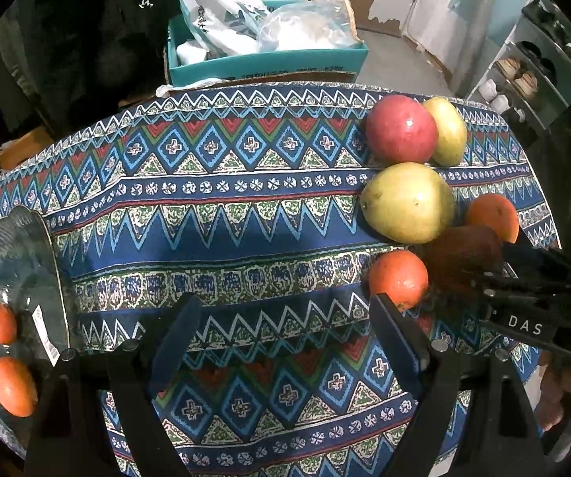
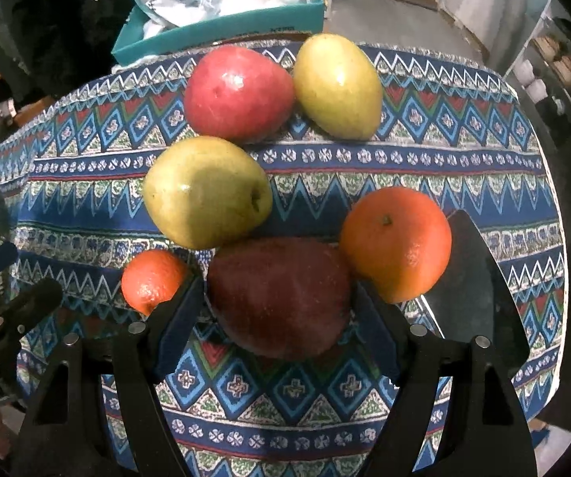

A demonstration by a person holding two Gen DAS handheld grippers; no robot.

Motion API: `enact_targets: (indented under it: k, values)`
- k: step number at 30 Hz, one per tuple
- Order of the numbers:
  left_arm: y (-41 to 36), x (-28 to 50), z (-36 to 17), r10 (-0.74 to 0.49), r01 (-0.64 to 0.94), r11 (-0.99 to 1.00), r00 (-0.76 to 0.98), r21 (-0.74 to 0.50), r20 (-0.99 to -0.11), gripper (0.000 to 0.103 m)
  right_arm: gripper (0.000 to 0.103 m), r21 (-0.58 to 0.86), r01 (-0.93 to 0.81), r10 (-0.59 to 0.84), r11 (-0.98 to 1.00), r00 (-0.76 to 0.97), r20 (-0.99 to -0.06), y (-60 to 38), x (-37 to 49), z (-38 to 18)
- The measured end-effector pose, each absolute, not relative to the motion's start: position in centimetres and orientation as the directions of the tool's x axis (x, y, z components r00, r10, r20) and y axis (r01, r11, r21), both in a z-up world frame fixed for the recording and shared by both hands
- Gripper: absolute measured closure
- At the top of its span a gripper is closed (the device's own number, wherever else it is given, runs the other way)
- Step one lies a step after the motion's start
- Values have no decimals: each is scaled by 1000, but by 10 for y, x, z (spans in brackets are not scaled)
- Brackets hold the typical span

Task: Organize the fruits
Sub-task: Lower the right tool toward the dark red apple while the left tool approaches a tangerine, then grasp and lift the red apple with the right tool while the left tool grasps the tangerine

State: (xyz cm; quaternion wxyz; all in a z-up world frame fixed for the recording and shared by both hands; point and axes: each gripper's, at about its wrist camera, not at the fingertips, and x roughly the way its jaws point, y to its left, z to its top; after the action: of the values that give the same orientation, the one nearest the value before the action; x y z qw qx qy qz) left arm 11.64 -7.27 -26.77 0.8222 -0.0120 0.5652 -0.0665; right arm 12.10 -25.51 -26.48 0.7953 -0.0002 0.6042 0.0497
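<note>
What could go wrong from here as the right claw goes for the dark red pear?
The right claw is open around the dark red pear, which sits pressed against the big orange and the green pear. Closing or lifting may nudge either one into a roll. The small orange sits just outside the left finger and could be knocked.

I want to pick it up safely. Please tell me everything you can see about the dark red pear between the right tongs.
The dark red pear looks matte and speckled, lying on its side on the patterned tablecloth. It sits between the open right tongs. A green pear and an orange press against it.
</note>
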Motion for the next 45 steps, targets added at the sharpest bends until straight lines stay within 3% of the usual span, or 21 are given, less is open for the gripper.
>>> enact_targets:
  k: [7,16,25,45]
  values:
    - [-75,116,-267,-131,100,990,349,-102,-928,15,27,25,-88,44,996,226,-973,-245,126,-271]
    - [-77,117,-266,-138,102,989,349,-109,-927,15,28,113,-24,115,993,181,-977,-259,132,-294]
    - [-87,118,-267,-160,122,985,347,-125,-924,15,29,164,-20,164,986,247,-955,-268,133,-303]
    - [-145,132,-295,-219,210,964,283,-163,-934,15,29,150,45,123,988,372,-920,-319,81,-249]
